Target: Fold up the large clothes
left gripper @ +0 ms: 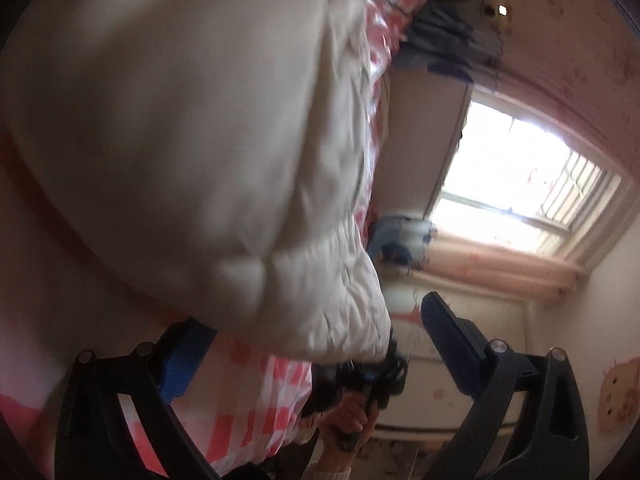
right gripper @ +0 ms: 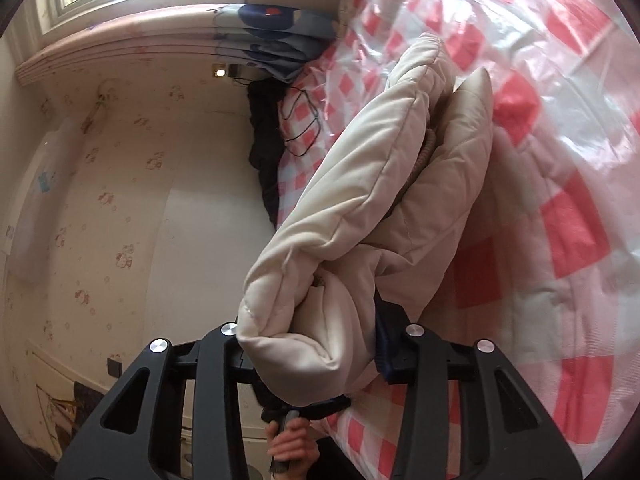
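a bed (right gripper: 580, 220) spread with a red-and-white checked cover under clear plastic film fills most of both views, with a patterned wall (right gripper: 120, 200) and a bright window (left gripper: 520, 184) beyond it. on the bed lies a cream padded coat (right gripper: 380, 184), bunched into thick rolls, its near end lifted off the cover. the right gripper (right gripper: 316, 344) is clamped on that near end, the puffy fabric squeezed between its two black fingers and bulging out below them. in the left wrist view the coat (left gripper: 180, 140) looms blurred at upper left, and the left gripper (left gripper: 316, 344) stands with its blue-padded fingers spread wide, one hem corner hanging between them without being pinched. at the bottom of that view a hand (left gripper: 348, 424) grips a gripper's handle.
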The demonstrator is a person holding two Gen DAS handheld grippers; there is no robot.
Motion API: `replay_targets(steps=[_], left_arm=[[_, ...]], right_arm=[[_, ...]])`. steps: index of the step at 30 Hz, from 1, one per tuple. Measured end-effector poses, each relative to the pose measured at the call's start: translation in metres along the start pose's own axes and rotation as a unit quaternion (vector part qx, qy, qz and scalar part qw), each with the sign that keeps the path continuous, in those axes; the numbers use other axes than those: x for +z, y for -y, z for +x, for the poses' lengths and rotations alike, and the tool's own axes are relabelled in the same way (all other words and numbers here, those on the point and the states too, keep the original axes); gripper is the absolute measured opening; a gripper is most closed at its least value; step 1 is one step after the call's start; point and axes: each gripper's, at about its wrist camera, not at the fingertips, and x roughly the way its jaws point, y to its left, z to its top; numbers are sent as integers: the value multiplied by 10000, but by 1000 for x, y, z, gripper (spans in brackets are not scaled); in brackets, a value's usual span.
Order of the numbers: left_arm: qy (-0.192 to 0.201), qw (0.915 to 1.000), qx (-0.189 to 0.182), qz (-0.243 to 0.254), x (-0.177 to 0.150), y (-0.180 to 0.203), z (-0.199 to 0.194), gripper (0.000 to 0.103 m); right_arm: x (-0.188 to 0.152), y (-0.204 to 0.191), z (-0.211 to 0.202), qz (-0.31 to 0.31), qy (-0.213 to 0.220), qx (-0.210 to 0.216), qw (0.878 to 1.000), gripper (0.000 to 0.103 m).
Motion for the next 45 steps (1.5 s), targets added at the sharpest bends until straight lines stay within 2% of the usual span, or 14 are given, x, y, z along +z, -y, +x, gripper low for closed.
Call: replay_targets(steps=[7,9,13,17,19,22,23,24,25,28,34,38,41,45], left_arm=[[529,9986,-29,6,12,9,-33,96],[716,9974,115,34,15,6,-37,96],[893,9943,550,171,20,11,-37,96],[1165,9876,969,402,29,21,-36,96],[1416,9830,1090,431,33,24,-36,96],[1625,9782,1207,469,37,23,-32,93],[1633,9771,1271,501,39,22,-31,86],[1570,9753,1461,534,42,21,-27,60],[1498,9743,1598,523,44,17,-27,45],[1430,9741,1610,684,41,25,-30,29],[1092,9695,1564,1538,0,72,-47,25],[837,9699,1546,1685,-46,71,-73,25],[564,9701,1724,1612,-75,48,-82,29],[440,9756,1886,1034,-75,11,-87,48]], right_arm=[[4,-1,-1,-3,-121,-27,9999,38],[4,7,0,105,-228,-79,9997,44],[-5,34,4,445,-471,-481,9967,85],[-12,59,7,726,-528,-675,9937,88],[-13,64,9,636,-591,-685,9939,85],[-16,62,7,403,-486,-795,9948,41],[-17,62,5,398,-411,-764,9954,36],[-20,61,5,344,-363,-817,9954,35],[-22,60,4,279,-311,-857,9954,33],[-27,51,2,147,-183,-760,9968,31],[-53,10,-34,-312,-70,-547,9980,30],[-95,-2,-77,-423,-108,-532,9976,30],[-133,11,-105,-329,-164,-690,9969,31],[-168,61,-132,257,-251,-879,9955,33]])
